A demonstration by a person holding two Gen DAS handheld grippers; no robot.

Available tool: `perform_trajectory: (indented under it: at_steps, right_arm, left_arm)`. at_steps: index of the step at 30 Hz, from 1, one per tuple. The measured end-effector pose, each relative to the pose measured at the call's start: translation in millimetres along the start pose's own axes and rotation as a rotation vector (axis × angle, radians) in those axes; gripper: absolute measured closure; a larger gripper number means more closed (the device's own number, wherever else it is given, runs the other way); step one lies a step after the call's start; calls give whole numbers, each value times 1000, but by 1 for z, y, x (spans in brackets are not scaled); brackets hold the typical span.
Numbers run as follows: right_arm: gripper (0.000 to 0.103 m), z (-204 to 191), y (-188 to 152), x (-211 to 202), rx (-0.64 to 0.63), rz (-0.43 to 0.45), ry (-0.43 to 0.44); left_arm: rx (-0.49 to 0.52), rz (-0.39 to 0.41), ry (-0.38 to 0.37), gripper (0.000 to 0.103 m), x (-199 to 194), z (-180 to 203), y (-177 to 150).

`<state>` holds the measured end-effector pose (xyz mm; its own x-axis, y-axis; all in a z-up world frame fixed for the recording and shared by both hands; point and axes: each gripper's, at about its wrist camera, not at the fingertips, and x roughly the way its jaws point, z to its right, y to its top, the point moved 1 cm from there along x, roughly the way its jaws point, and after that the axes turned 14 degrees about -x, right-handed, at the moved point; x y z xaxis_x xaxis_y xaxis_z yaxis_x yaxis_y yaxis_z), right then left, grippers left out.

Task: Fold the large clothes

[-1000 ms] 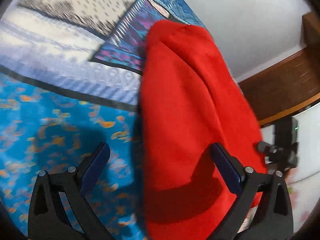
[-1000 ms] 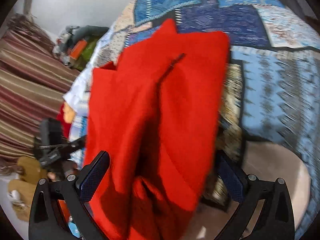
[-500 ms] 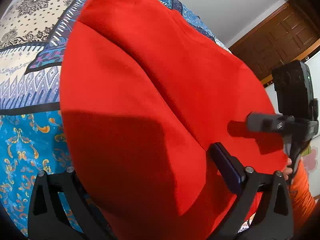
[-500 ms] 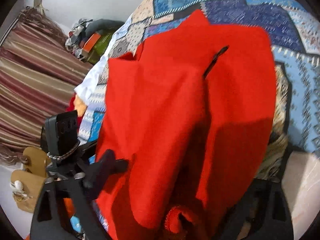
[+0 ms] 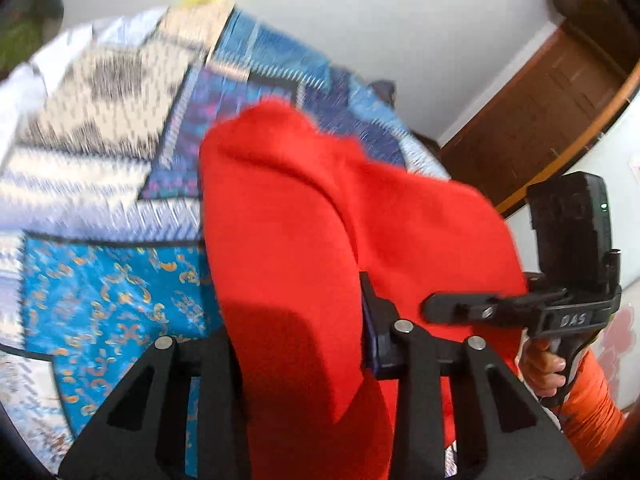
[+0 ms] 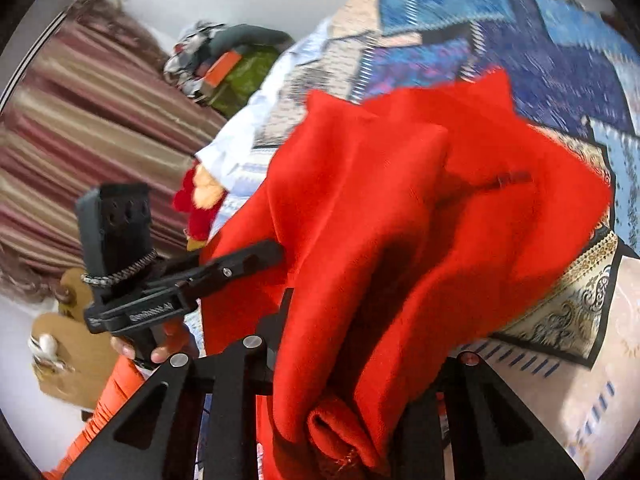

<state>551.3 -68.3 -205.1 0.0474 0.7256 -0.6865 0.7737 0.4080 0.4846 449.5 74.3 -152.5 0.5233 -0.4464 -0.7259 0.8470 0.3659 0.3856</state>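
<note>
Both of my grippers have just been closing, with the red garment between their jaws. In the left wrist view my left gripper point(image 5: 296, 344) pinches a fold of the red garment point(image 5: 304, 208) at the lower middle of the frame; the cloth hides one finger, and the other finger point(image 5: 370, 320) presses against it. The garment's long axis runs from the lower middle up toward the upper middle, its far end lying on the patchwork bedspread point(image 5: 112, 136) at left. In the right wrist view my right gripper point(image 6: 352, 352) is clamped on a bunched hem at the bottom centre, and the garment point(image 6: 400, 208) stretches up and to the right over the bedspread point(image 6: 560, 64). My other gripper shows at centre left there, its fingers reaching into the cloth's left edge. A striped curtain point(image 6: 80, 120) fills the upper left.
</note>
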Motion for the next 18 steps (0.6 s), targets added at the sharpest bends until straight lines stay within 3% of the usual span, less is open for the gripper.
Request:
perform_trajectory:
  at_steps: [2, 10, 18]
  right_arm:
    - [80, -19, 2, -5, -9, 12, 6]
    - [80, -96, 6, -8, -79, 33, 47]
    - [80, -148, -13, 74, -104, -82, 122]
  left_arm:
    - [25, 39, 10, 71, -19, 3, 9]
    - [21, 147, 34, 72, -108, -19, -12]
    - [-28, 130, 159, 72, -141, -91, -51]
